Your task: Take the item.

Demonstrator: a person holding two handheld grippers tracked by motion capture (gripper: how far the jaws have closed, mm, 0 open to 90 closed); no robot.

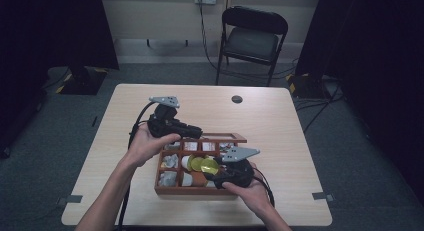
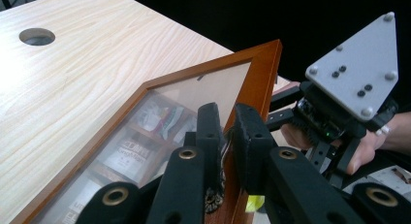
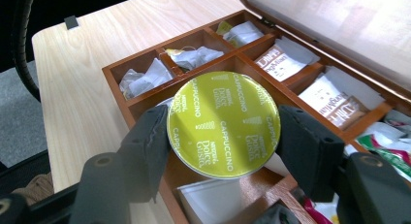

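Note:
A wooden compartment box (image 1: 165,190) stands at the near middle of the table, its glass-paned lid (image 2: 264,71) raised. My left gripper (image 2: 227,134) is shut on the lid's wooden frame and holds it up at the box's far left corner (image 1: 197,133). My right gripper (image 3: 224,134) is shut on a yellow-green capsule (image 3: 223,124), printed "Cappuccino", just above the box's compartments. From above, that capsule (image 1: 210,166) shows over the middle of the box, in front of the right gripper (image 1: 216,170).
The compartments hold white sachets (image 3: 143,78), brown-labelled packets (image 3: 278,59) and more capsules (image 1: 196,163). A round cable hole (image 1: 237,99) lies far on the table (image 1: 280,121). A folding chair (image 1: 252,38) stands behind it. The person's right hand (image 2: 361,146) is beside the lid.

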